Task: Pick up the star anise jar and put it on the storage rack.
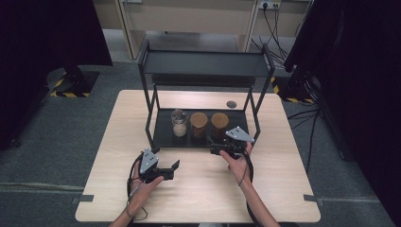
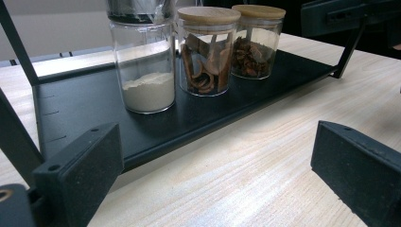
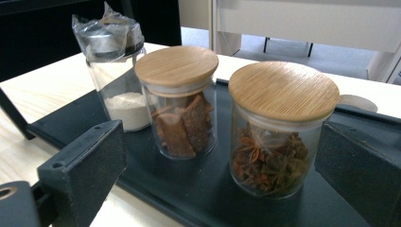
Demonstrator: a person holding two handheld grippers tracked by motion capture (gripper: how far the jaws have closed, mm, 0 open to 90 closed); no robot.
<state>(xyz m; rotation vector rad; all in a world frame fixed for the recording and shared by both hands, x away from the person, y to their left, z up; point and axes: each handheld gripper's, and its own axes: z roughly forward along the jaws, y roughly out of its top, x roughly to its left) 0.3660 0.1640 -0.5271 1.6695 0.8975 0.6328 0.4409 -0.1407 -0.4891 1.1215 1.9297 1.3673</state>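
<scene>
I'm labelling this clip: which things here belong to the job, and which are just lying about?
In the job:
- star anise jar, between the open right gripper's jaws
- bark jar
- powder jar
- rack holding them
- left gripper, open over the table

Lying about:
- round grommet
- floor cables

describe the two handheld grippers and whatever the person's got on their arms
Both the left gripper and the right gripper are black, with two flat rectangular jaws, a grey three-cornered plate on top, and a dark trailing cable. The forearms look bare, no sleeves.

powder jar [image 2: 144, 61]: top cut off, left gripper view | right gripper [image 1: 222, 149]: jaws too dark to read
</scene>
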